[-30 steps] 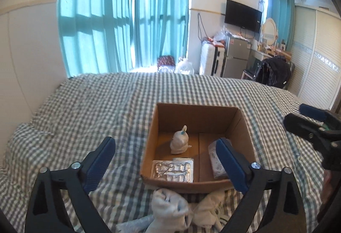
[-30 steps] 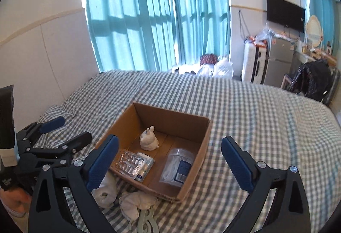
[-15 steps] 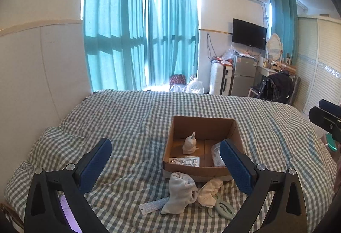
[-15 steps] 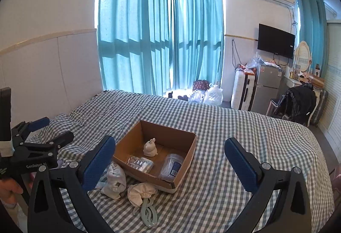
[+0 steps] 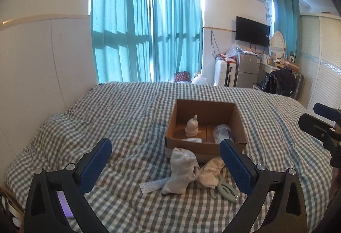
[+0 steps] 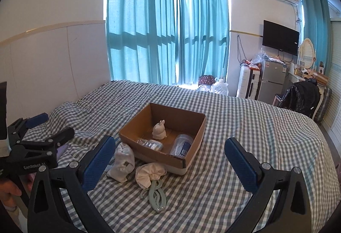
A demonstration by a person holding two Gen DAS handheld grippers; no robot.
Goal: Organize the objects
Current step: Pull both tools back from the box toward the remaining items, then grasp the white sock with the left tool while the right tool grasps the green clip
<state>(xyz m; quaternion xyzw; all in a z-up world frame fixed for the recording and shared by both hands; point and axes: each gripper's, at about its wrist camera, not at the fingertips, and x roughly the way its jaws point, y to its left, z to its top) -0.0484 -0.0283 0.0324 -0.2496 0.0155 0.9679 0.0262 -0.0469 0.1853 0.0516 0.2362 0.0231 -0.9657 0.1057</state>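
An open cardboard box (image 5: 204, 144) (image 6: 191, 121) sits on the checked bed. It holds a pale rabbit figure (image 5: 192, 126) (image 6: 159, 131), a clear plastic container (image 6: 182, 144) (image 5: 221, 134) and a blister pack (image 6: 150, 144). In front of the box lie a white sock bundle (image 5: 181, 170) (image 6: 122, 161), a cream bundle (image 5: 210, 172) (image 6: 149, 174), a green clip (image 5: 227, 188) (image 6: 157, 195) and a small tube (image 5: 153, 184). My left gripper (image 5: 166, 167) and right gripper (image 6: 170, 163) are open, empty, held back from the items.
The checked bed (image 5: 127, 118) runs to teal curtains (image 5: 149, 37) at the far side. A wall panel (image 5: 32, 75) borders the left. A fridge, suitcase and chair with a dark coat (image 6: 298, 94) stand at the right. A purple object (image 6: 61, 150) lies near the left gripper.
Both grippers have pulled back and up from the box, so the box looks smaller and the loose items in front of it are in full view. Both stay open.
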